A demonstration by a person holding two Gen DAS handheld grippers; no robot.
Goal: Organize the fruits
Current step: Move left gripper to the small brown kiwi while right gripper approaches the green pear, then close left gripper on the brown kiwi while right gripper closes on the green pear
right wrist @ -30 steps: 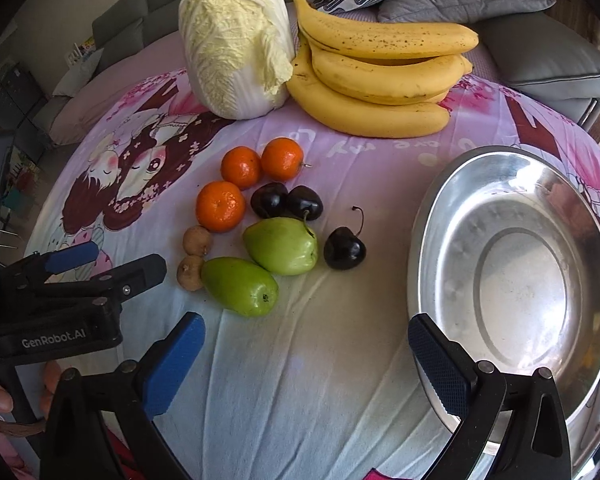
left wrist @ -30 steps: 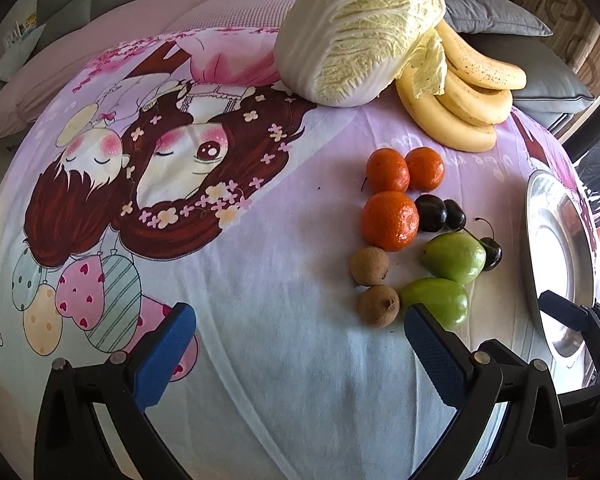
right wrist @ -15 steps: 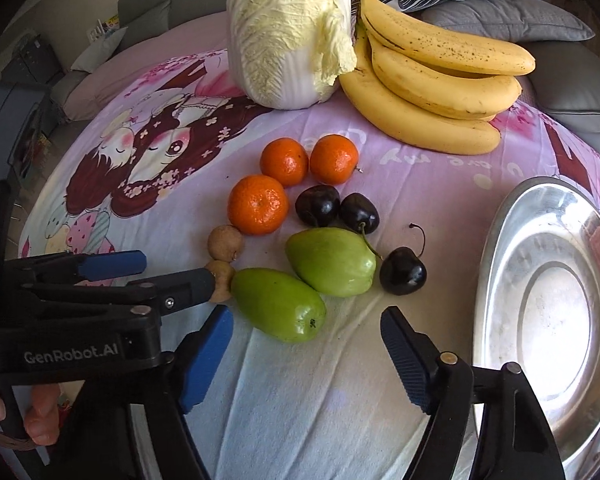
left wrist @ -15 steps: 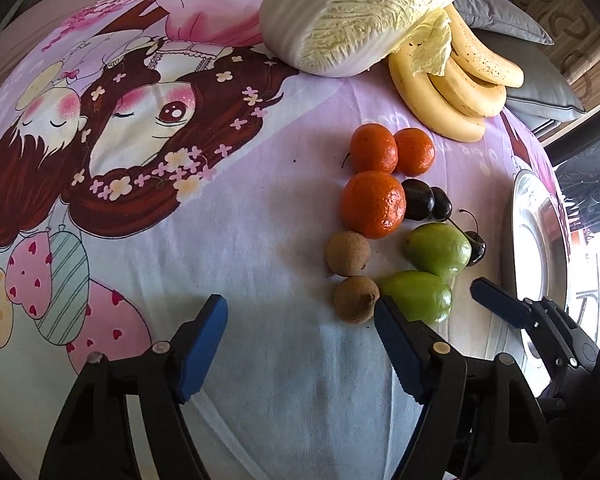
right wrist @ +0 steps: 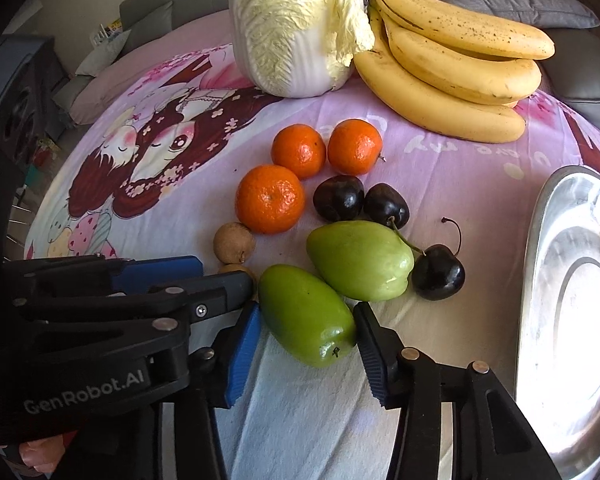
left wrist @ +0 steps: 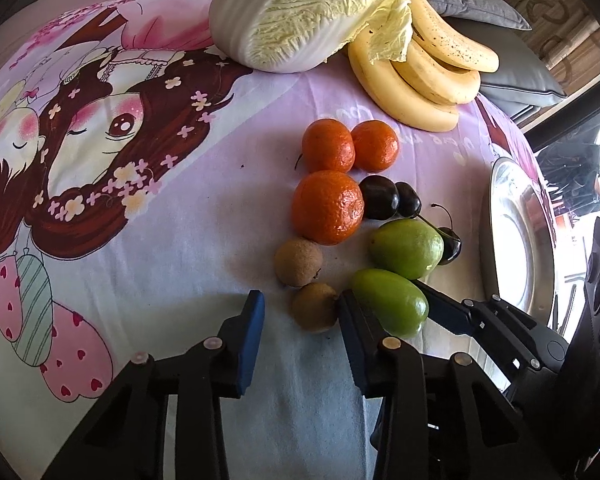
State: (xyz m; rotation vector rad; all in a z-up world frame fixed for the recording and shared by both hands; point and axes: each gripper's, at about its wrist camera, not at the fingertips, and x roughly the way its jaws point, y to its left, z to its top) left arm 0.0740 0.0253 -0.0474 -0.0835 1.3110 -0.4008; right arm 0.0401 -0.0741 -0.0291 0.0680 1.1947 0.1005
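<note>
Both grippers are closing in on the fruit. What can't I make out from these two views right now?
- Nearer longan: right view, mostly hidden behind the left gripper.
- Third cherry: left view, mostly behind the farther green fruit.
- Tray: right view, cut off by the frame edge; left view, seen only edge-on.
- Contact between the right gripper and the nearer green fruit: the jaws flank it, touching or not unclear.
- Banana count: cabbage covers the stems.

A home living room — grey sofa [right wrist: 160, 4], cushions [right wrist: 520, 4], cartoon-print cloth [left wrist: 140, 220] under fruit
</note>
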